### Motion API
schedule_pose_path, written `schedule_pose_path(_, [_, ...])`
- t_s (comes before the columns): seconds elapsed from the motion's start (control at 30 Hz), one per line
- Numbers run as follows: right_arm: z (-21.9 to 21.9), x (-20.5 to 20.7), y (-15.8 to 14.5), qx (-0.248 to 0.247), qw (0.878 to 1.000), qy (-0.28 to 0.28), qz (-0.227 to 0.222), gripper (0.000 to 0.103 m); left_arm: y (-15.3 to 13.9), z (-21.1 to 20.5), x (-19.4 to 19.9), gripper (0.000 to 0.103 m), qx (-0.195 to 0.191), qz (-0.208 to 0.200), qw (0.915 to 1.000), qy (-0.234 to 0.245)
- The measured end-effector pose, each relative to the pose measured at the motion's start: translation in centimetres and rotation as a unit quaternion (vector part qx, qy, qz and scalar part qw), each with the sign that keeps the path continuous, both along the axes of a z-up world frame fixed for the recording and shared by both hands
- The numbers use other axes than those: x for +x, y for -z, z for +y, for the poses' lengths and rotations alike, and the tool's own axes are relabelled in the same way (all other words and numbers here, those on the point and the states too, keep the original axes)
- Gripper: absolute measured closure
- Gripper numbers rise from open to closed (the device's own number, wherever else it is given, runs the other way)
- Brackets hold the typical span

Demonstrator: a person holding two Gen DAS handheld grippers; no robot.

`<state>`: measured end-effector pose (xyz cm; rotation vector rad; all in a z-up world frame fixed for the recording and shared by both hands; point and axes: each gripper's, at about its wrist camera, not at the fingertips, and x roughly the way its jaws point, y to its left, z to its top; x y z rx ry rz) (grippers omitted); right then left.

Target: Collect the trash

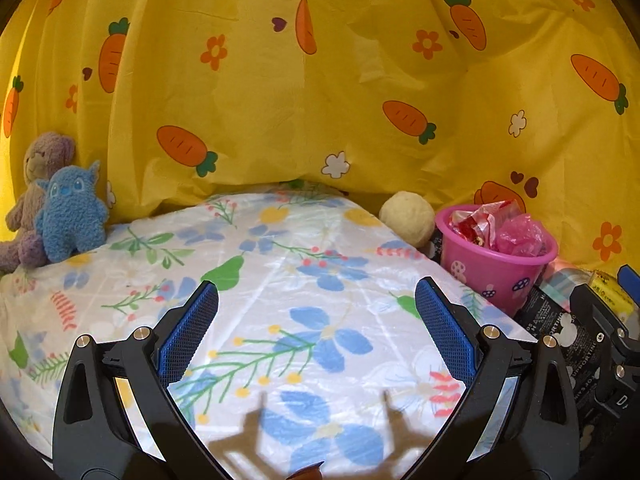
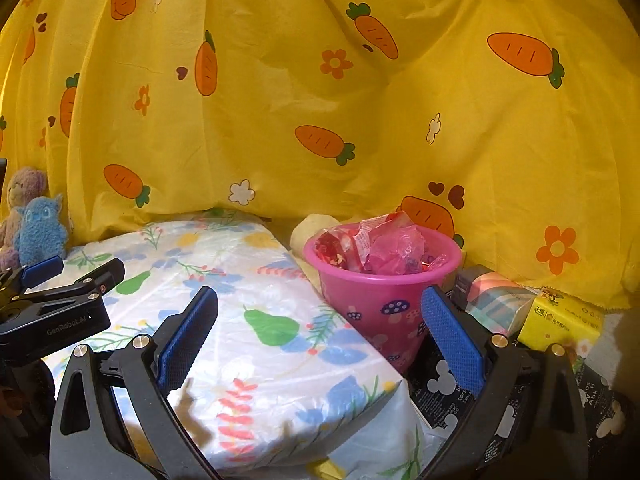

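Trash [image 2: 372, 250]: crumpled red and pink wrappers, heaped in the bucket (up to the rim).
Bucket [image 2: 380, 300]: pink, mushroom print, upright just beside the table's right edge.
Table [image 1: 280, 280]: floral white cover, bare under both claws.
Left gripper [image 1: 316, 328]: released, jaws wide, nothing between them.
Right gripper [image 2: 320, 336]: released, jaws wide, empty; bucket ahead of its right finger.
Tissue pack [image 2: 560, 320]: yellow, right of bucket.
Plush toys [image 1: 68, 216]: blue and mauve, far left corner.
Curtain [image 1: 320, 80]: yellow, carrot print, behind.

Pink bucket [image 2: 380, 304] with mushroom print stood upright beside the floral-covered table's [image 2: 248, 360] right edge, on black printed material. It was heaped to the rim with crumpled red-and-white wrappers [image 2: 344, 246] and pink plastic film [image 2: 396, 250].
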<state>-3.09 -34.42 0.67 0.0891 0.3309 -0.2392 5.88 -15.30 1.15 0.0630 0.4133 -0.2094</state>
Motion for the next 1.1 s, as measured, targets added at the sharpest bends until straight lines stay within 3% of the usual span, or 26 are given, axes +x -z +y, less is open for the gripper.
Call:
schedule_pose_path(0.5, [4.0, -4.9, -0.1, -0.026, 1.0, -0.01, 0.002, 0.006, 0.6, 4.1, -6.3, 0.006, -0.011, -0.006, 0.9994, -0.032])
schedule_pose_path(1.1, [5.1, -5.3, -0.4, -0.027, 1.0, -0.015, 0.0, 0.006, 0.3, 5.2, -7.3, 0.006, -0.02, -0.011, 0.999, -0.038])
